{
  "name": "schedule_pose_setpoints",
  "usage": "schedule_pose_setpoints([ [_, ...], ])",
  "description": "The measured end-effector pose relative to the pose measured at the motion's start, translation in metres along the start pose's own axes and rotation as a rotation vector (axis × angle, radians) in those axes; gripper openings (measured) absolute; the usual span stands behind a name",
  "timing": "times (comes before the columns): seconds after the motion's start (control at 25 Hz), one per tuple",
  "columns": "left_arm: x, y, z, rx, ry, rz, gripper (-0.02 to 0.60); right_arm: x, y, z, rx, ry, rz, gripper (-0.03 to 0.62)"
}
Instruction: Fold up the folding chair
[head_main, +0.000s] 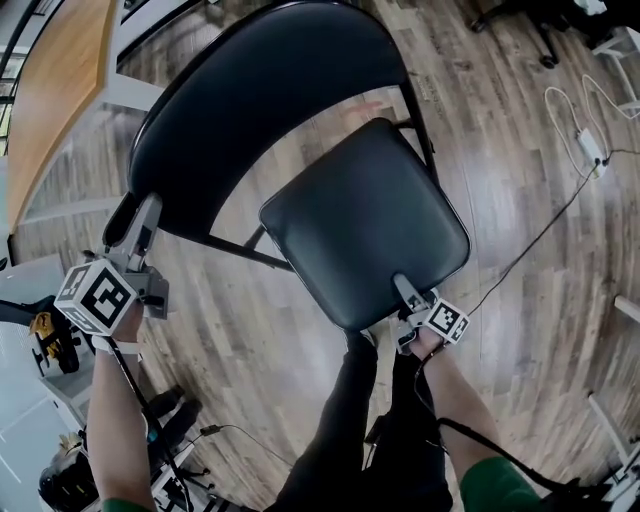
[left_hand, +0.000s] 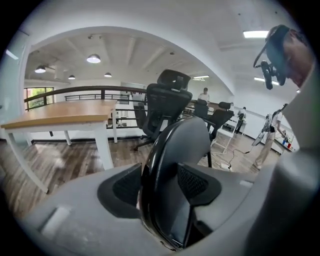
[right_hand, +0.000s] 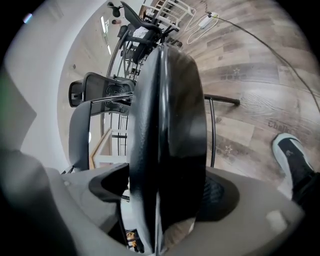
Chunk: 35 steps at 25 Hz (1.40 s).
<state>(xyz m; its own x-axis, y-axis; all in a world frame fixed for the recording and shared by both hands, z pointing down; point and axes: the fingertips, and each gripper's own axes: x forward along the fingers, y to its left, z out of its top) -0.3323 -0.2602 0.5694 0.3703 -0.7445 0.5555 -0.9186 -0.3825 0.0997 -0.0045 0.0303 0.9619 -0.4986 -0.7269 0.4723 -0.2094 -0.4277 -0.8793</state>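
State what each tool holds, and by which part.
The left tool grips the backrest by its side edge; the right tool grips the seat by its front edge.

Wooden table (left_hand: 60, 112), office chair (left_hand: 167, 102) (black), white charger cable (head_main: 590, 147) on floor (head_main: 260, 330).

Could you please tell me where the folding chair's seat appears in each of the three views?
Head view: the seat fills the centre, its near edge in the right hand-held gripper.
Left gripper view: not in it; the left hand-held gripper clamps the backrest instead.
Right gripper view: the seat stands edge-on at centre, between the jaws.
Shared landmark: the wood-plank floor.
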Motion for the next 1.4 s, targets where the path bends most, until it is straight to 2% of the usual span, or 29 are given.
schedule_pose_setpoints([
  [0.16,0.001,-0.002,-0.001,0.0,0.003,-0.001,0.233,-0.004,-0.005,0.001,-0.002,0.009,-0.022,0.404],
  [0.28,0.001,-0.001,0.001,0.009,-0.006,0.015,0.231,-0.001,0.002,0.003,-0.012,0.02,-0.008,0.403],
  [0.6,-0.007,0.003,0.02,0.044,-0.033,0.023,0.224,-0.013,0.045,0.022,-0.06,0.032,-0.001,0.348],
  [0.8,-0.031,-0.013,0.033,0.05,-0.058,0.014,0.204,-0.023,0.087,0.041,-0.087,0.066,0.012,0.309],
  [1.0,-0.061,-0.03,0.048,0.02,-0.131,0.053,0.199,-0.025,0.135,0.038,-0.079,0.088,0.003,0.295],
  [1.2,-0.088,-0.046,0.061,0.044,-0.151,0.098,0.199,-0.028,0.186,0.032,-0.07,0.08,-0.032,0.273],
  [1.4,-0.108,-0.059,0.076,0.078,-0.164,0.095,0.199,-0.02,0.238,0.033,-0.093,0.079,-0.037,0.253],
])
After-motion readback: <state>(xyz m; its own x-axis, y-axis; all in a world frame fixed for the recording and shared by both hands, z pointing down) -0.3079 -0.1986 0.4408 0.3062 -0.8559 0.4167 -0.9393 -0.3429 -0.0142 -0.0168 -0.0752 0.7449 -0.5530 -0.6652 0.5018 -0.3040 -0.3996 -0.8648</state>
